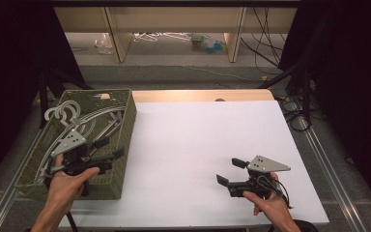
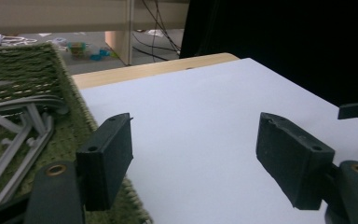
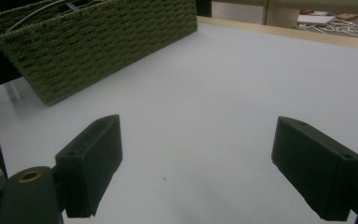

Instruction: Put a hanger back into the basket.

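Note:
A green woven basket point(image 1: 129, 112) stands at the table's left side and holds several grey plastic hangers point(image 1: 77, 121). My left gripper point(image 1: 111, 147) hovers over the basket's near right corner, open and empty. In the left gripper view its jaws point(image 2: 196, 149) stand wide apart above the basket's rim point(image 2: 86, 116), with the hangers point(image 2: 23, 130) lying inside to the left. My right gripper point(image 1: 228, 170) is open and empty low over the white table top point(image 1: 207, 130) at the front right. In the right gripper view it point(image 3: 198, 158) faces the basket's wall point(image 3: 98, 46) across bare table.
A wooden strip point(image 1: 198, 95) runs along the table's far edge. Beyond it are shelf legs point(image 1: 235, 34), loose items and cables point(image 1: 265, 48) on the floor. Dark curtains flank both sides. A metal rail point(image 1: 328, 169) runs along the right.

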The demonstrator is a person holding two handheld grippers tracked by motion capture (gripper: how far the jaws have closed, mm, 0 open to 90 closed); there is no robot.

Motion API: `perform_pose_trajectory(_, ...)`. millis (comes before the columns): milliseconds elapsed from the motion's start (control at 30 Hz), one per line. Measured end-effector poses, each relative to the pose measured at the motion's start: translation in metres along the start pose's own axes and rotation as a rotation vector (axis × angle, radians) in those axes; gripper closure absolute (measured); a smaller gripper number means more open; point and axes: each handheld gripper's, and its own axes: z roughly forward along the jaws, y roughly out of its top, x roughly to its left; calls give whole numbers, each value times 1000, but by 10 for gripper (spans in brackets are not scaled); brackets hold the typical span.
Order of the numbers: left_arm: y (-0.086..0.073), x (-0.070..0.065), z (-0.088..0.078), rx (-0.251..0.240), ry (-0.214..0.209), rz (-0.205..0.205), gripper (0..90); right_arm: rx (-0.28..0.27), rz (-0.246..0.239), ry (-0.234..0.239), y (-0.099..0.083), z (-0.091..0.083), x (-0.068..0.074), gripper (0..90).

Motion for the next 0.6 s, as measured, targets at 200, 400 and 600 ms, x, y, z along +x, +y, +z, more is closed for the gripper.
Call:
perform_pose_trajectory(200,-6,-14,4,-3,-21,21,263,4,-21,-14,1,0,1,172)
perform_pose_trajectory(400,-12,-25,8,-21,-41,35,234,4,-24,-10,1,0,1,170)
perform_pose_trajectory(600,-18,-36,14,-6,-51,34,181,15,-8,4,1,-1,2,160)
